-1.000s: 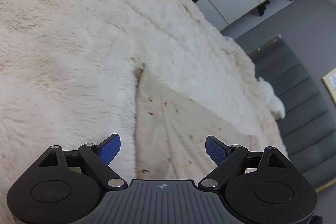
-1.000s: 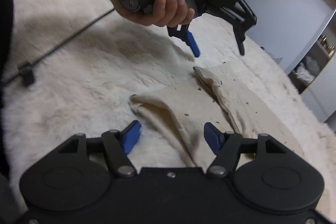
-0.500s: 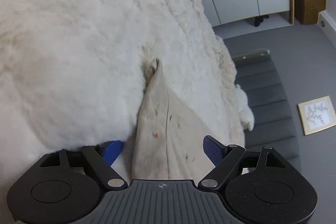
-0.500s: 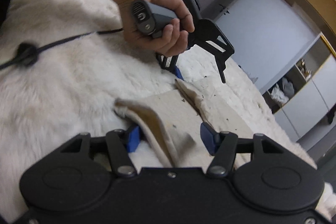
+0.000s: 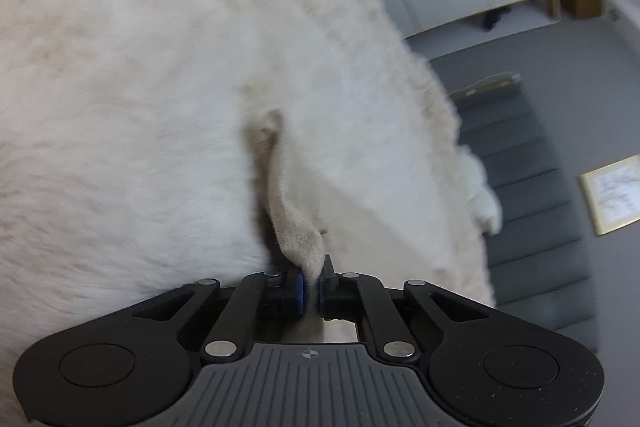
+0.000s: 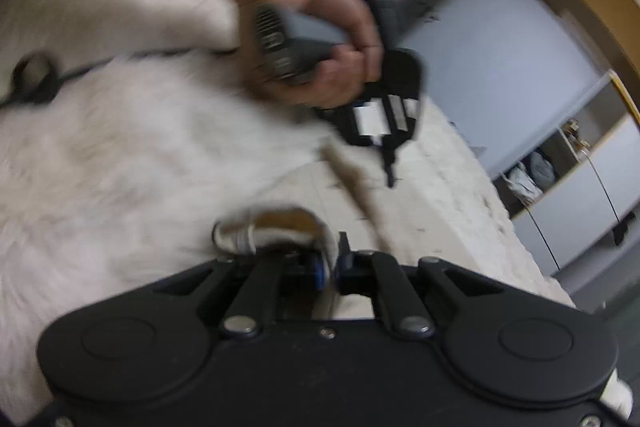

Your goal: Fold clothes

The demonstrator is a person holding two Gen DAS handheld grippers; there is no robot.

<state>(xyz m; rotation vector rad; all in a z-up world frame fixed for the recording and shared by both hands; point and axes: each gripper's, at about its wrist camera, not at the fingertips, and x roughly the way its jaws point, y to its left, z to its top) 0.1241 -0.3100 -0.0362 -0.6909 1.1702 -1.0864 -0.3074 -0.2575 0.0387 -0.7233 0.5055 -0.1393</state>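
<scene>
So the beige, thin-knit garment (image 6: 420, 195) lies spread on a shaggy white faux-fur blanket (image 5: 140, 87), and both tools have it. The left hand-held gripper (image 5: 311, 289) has just closed, its blue pads pinched tight on a bunched edge of the cloth. From the left wrist view that edge runs as a narrow ridge straight away from the jaws, ending in a small floppy corner further up the blanket. Only this view shows the blanket's far edge, the grey ribbed floor mat (image 5: 532, 227) beside it and a gold-framed picture (image 5: 612, 193) lying on the grey floor.

The right wrist view gives the other side: the right hand-held gripper (image 6: 329, 269) has also just snapped together, clamped on a curled hem of the same garment, which arches up to the left of the jaws. It also shows the person's left hand (image 6: 332, 39) wrapped round the grey handle, and the garment's long axis running up and right toward the white cabinet (image 6: 580, 183). A folded seam crosses it diagonally. It's blurry, so the dark specks on the fabric might be print or lint.
</scene>
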